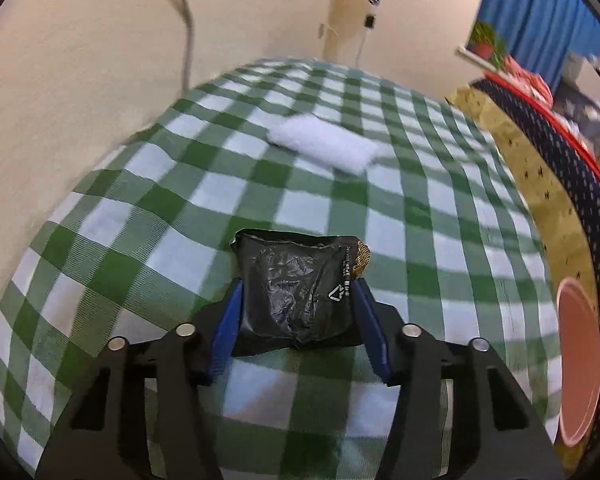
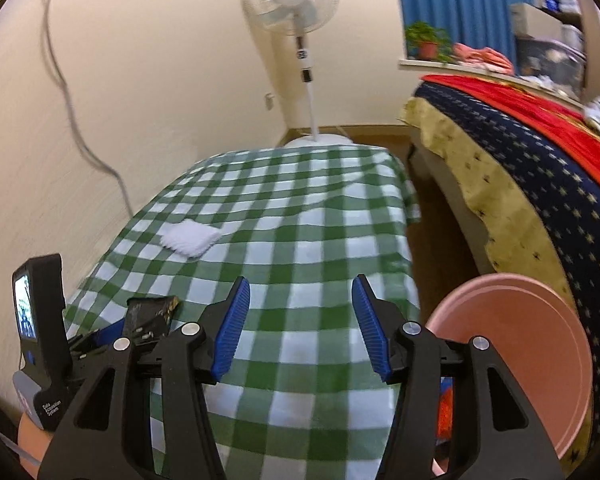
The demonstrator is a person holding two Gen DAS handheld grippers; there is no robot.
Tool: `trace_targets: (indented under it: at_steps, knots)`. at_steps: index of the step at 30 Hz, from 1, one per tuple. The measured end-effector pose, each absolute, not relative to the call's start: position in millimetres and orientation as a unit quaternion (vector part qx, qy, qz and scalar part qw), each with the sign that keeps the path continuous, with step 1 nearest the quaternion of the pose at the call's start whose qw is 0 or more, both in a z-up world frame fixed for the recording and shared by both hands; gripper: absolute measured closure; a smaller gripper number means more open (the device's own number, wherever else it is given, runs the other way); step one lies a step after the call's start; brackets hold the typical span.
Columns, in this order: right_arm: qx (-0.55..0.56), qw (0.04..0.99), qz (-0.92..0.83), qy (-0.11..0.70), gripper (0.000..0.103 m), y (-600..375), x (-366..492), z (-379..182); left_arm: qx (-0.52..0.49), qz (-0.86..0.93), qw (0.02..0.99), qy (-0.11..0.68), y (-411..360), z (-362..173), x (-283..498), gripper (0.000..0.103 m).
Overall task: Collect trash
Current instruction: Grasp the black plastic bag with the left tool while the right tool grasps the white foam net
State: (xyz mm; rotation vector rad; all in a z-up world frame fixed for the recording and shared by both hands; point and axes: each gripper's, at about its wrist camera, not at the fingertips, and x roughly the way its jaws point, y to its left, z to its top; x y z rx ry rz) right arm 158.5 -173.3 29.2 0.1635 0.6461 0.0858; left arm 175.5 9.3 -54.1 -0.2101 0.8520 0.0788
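Two tools: left tool clamped on the black wrapper; right tool apart, holding nothing.
Wrapper: crumpled, above the checked surface, long axis along the fingers, torn end pointing away.
Hard to see: pink bin cut off at right; white cloth blurred.
Pose: both tools level, facing the fan.
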Motion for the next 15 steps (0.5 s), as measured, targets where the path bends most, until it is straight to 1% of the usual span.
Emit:
trace_targets:
  at_steps: [1,3,4,8,15]
  knots:
    - [0.079,0.943,0.05,0.319,0.049,-170.8,162.8,29.4,-0.107,0.043,0.907,0.406,11.8,-52.1,175.8,0.058]
    - [0.075,0.941,0.065,0.323,0.049,-165.7,171.3,28.9,-0.116,0.063,0.911,0.39,19.5,-47.2,176.3,0.074]
    - [0.069,0.94,0.075,0.325,0.049,-161.6,177.0,28.4,-0.12,0.067,0.911,0.389,22.9,-46.9,177.6,0.09]
    - [0.047,0.934,0.113,0.335,0.049,-143.4,202.6,28.2,-0.156,0.08,0.903,0.393,37.5,-52.6,182.7,0.09]
    - [0.013,0.916,0.18,0.359,0.049,-106.8,264.5,25.7,-0.189,0.137,0.903,0.36,60.5,-43.4,176.3,0.089]
